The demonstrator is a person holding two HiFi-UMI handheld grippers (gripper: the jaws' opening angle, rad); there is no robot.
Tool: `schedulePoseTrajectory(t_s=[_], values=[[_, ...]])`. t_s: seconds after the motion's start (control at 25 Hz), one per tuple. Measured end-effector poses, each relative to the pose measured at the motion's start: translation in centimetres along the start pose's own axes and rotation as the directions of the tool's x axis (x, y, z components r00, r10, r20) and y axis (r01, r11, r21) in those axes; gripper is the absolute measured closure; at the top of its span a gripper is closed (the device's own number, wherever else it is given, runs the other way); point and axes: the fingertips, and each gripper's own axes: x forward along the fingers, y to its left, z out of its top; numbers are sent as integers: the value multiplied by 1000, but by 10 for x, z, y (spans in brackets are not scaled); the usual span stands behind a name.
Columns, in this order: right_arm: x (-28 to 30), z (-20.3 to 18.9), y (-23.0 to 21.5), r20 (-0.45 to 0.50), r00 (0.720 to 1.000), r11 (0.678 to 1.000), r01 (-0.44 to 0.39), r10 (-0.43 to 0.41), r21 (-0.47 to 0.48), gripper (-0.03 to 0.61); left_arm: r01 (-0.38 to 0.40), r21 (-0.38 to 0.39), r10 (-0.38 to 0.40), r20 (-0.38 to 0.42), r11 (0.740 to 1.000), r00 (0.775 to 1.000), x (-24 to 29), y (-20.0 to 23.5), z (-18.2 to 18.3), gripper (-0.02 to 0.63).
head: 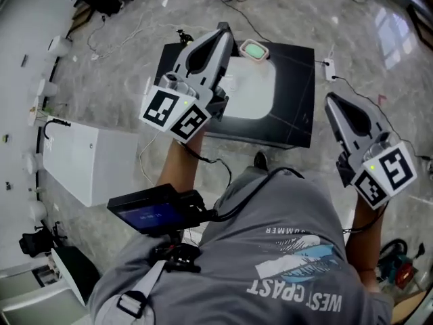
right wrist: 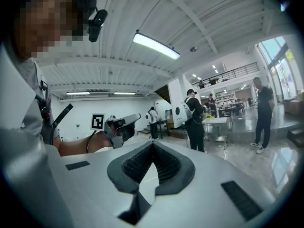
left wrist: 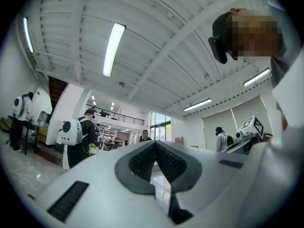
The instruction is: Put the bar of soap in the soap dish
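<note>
In the head view a pale green bar of soap (head: pixel 255 49) lies in a white soap dish (head: pixel 265 55) at the far edge of a black table (head: pixel 298 107). My left gripper (head: pixel 223 28) is raised in front of the table, near the dish in the picture, and its jaws are shut with nothing between them (left wrist: pixel 156 144). My right gripper (head: pixel 330 101) hangs to the right of the table, clear of it. Its pads meet with nothing held (right wrist: pixel 153 144). Both gripper views look out level across the hall, so neither shows the soap.
A white basin-like slab (head: pixel 254 90) covers the table's middle. A white panel (head: pixel 81 158) lies on the floor at left, with cables (head: pixel 145 26) round it. A black device (head: pixel 152 212) hangs at the person's chest. Several people stand far off (right wrist: pixel 194 118).
</note>
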Motion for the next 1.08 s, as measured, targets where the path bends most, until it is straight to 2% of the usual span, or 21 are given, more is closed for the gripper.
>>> schedulePoseTrajectory(t_s=[0.16, 0.32, 0.48, 0.64, 0.84, 1.08], values=[[-37, 5, 26, 27, 997, 994, -68, 71, -86, 572, -100, -23, 100, 2, 995, 995, -50, -31, 16, 606], [-80, 11, 45, 13, 991, 984, -128, 131, -124, 572, -182, -35, 181, -28, 983, 983, -85, -70, 18, 606], [-128, 4, 50, 23, 988, 983, -147, 150, -109, 572, -200, -48, 198, -37, 979, 979, -97, -124, 12, 606], [-159, -21, 74, 5, 979, 976, -203, 204, -81, 572, -224, -10, 223, -67, 974, 973, -126, -177, 7, 606], [-163, -32, 108, -7, 962, 959, -273, 273, -83, 572, -292, 27, 293, -63, 956, 954, -175, -191, 18, 606], [-165, -31, 152, -18, 959, 954, -283, 282, -99, 572, -330, 51, 332, -51, 943, 942, -233, -191, 39, 606]])
